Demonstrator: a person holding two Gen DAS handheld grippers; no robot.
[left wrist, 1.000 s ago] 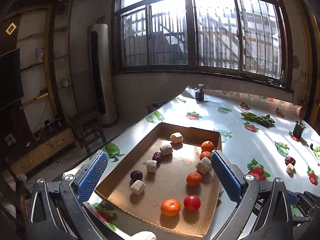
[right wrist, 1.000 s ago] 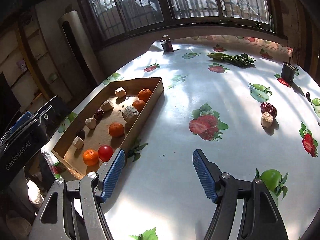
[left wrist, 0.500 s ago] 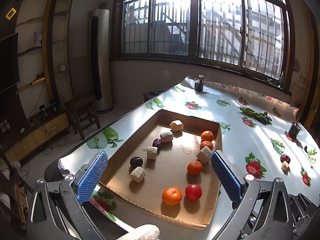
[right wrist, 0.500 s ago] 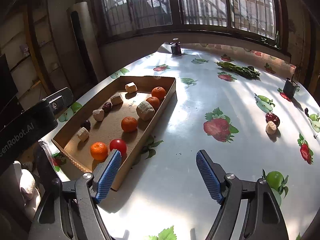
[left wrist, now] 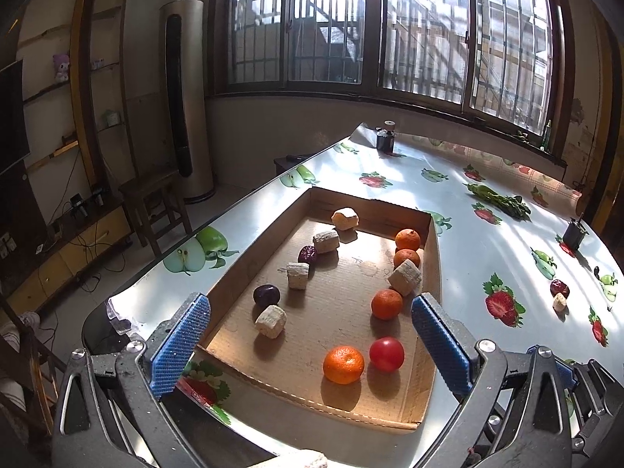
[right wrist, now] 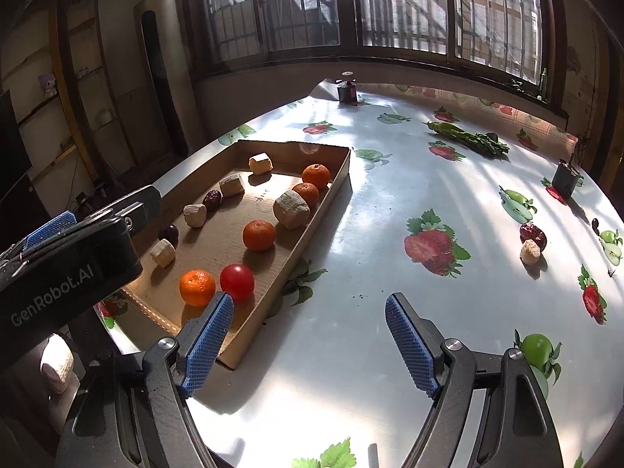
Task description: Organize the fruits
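Both the left gripper (left wrist: 308,345) and right gripper (right wrist: 308,345) stood wide and empty (right jaws just opening), poised for sorting beside the cardboard tray (right wrist: 312,216).

The left gripper (left wrist: 308,345) is angled downward with its two blue-padded jaws spread wide and nothing between them, hanging over the near left edge of the table. The right gripper (right wrist: 308,345) (also tilted downward) sits beside it over the table's near edge; its jaws have just been opening and now stand wide apart, gripping nothing. From the right wrist view, the left gripper's black body appears at the far left.
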